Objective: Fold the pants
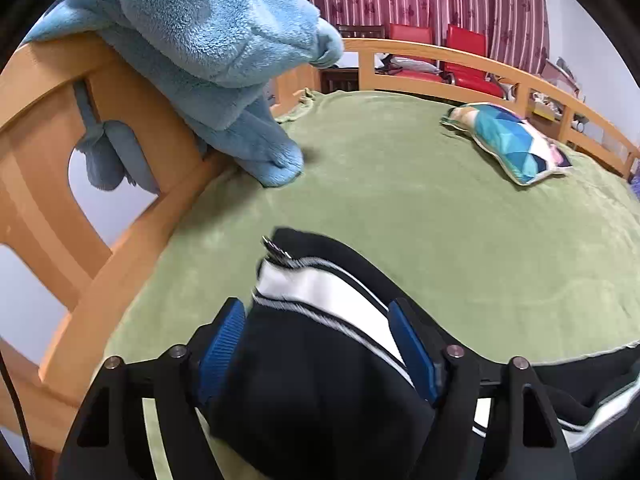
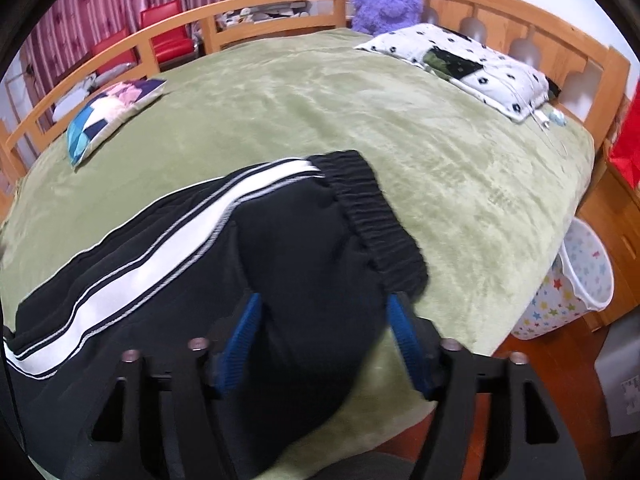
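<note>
Black pants with a white side stripe lie on a green bedspread. In the left wrist view the leg end of the pants with a small zipper sits between the blue pads of my left gripper, whose jaws stand wide apart around the cloth. In the right wrist view the ribbed waistband end of the pants lies between the pads of my right gripper, also wide apart. The cloth bunches up over both grippers' bases.
A blue fleece garment hangs over the wooden bed rail at left. A patterned cushion lies on the far side. A spotted pillow and purple plush toy are near the headboard. A star-print basket stands on the floor.
</note>
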Tool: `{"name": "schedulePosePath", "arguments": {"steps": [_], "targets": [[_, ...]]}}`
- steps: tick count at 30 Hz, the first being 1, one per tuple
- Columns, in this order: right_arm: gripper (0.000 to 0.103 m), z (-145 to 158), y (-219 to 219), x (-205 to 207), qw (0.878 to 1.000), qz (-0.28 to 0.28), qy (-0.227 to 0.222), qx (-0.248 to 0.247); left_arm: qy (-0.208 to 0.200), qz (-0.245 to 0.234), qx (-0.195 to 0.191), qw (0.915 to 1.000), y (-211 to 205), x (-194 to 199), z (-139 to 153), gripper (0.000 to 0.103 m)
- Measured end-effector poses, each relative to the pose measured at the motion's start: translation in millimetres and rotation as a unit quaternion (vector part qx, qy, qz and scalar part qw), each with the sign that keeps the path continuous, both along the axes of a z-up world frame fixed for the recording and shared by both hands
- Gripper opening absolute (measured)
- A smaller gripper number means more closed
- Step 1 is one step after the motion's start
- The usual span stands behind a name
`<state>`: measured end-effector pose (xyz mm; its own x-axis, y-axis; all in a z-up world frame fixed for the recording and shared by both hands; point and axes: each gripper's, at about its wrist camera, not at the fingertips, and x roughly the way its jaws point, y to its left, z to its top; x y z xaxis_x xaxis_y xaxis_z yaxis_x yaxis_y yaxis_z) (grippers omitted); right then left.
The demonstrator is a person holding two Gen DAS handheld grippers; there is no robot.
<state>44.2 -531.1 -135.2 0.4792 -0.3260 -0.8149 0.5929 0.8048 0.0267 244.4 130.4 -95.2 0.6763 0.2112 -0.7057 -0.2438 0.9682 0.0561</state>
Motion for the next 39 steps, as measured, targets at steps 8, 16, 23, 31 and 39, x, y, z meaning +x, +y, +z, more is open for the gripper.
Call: {"name": "schedulePosePath", "arguments": {"steps": [8,16,23,31,39], "targets": [[0.077,-39,-52,-18,0.989,-0.004,-0.034,0.143,-0.008,-0.016,-0.021,0.9996,-55,-44,15,0.082],[0.086,-83,-93,22,0.947,-0.019,-0.062,0.313,-0.011,-0.054,-0.027,0.9981,-121,-71,20,0.082],[0.034,-4,-86,44,0.968,0.048,-0.156,0.19,0.006,-0.072,-0.019,0.9972,-160,-75,12,0.082],[0.059,5,-142,25,0.981,-0.012,-0.147,0.122,0.001,-0.086,-0.009,0.9963,-162,-86,14,0.082],[0.055,-20,-129,-2,0.991,-0.033,-0.085,0.1,0.018,-0.065,-0.021,0.9975,-111,-98,-5,0.082]]}}
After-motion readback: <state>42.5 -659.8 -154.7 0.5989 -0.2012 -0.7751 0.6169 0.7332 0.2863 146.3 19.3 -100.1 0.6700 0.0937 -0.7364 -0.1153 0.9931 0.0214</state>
